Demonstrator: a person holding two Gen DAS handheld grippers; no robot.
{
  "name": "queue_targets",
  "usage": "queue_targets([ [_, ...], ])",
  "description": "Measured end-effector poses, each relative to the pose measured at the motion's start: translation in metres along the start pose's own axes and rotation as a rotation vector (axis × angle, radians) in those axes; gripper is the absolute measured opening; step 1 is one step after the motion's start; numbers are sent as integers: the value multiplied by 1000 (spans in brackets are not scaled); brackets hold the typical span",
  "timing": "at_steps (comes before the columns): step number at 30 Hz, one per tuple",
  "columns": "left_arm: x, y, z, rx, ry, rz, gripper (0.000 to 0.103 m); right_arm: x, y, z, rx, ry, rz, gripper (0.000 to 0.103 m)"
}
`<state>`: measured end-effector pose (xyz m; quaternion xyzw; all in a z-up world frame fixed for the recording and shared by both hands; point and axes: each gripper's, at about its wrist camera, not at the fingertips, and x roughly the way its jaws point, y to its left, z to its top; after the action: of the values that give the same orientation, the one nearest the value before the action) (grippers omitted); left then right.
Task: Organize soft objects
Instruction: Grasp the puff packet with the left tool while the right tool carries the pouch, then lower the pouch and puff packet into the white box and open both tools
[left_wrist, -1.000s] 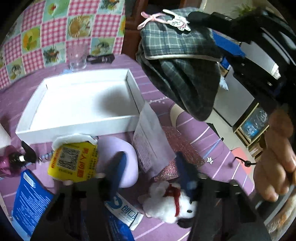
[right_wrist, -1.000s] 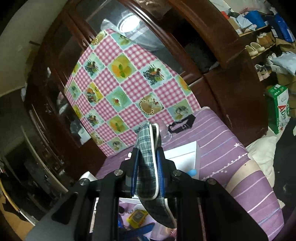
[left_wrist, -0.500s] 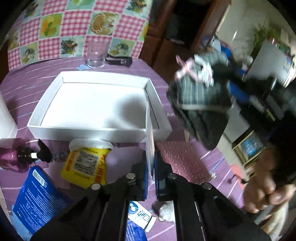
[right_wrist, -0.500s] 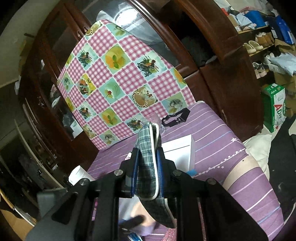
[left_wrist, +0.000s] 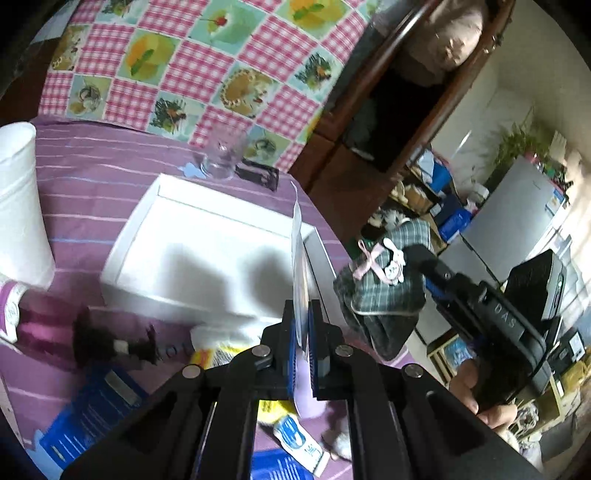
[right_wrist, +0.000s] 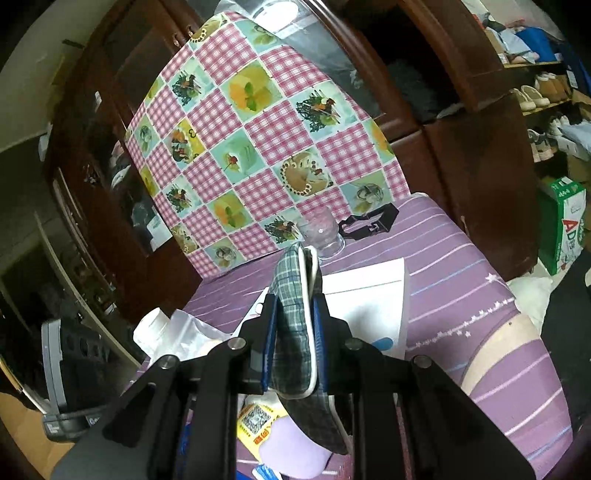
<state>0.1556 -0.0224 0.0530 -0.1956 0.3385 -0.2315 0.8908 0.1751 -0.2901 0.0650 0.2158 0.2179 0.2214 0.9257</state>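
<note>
The left gripper (left_wrist: 302, 325), open above the clutter a second ago, has clamped onto the thin white packet (left_wrist: 298, 258) and lifted it edge-on over the white tray (left_wrist: 133, 225). The plaid pouch (left_wrist: 384, 291) now appears lower, toward three o'clock.

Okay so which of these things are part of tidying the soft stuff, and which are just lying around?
Part of the job:
- plaid pouch, held in the right tool
- thin white packet, pinched in the left tool
- white box

Lying about:
- drinking glass
- paper roll
- pump bottle

Purple striped cloth (left_wrist: 92, 177) under white tray (left_wrist: 155, 206)
</note>
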Motion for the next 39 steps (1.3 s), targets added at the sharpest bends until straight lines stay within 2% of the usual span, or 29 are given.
queue_targets([
  [5,5,13,11,-25,-20,22,4,17,2,8,-28,11,-13,20],
  [9,19,32,29,-83,-24,61,4,44,10,16,-114,39,-1,20],
  [12,31,56,40,-141,-4,103,4,64,15,5,-222,68,-73,20],
  [15,45,79,38,-172,31,172,4,79,10,-5,-266,132,-102,20],
  [20,67,99,33,-199,142,340,4,88,-8,-8,-202,222,-68,20],
  [26,63,95,29,-201,206,383,4,96,-4,-16,-198,305,-65,20],
  [31,58,89,24,-239,259,427,4,98,4,-21,-252,324,-148,20],
  [36,53,87,16,-271,317,463,4,115,11,-12,-316,425,-244,20],
  [39,52,89,16,-289,312,454,6,136,3,-6,-314,501,-360,20],
])
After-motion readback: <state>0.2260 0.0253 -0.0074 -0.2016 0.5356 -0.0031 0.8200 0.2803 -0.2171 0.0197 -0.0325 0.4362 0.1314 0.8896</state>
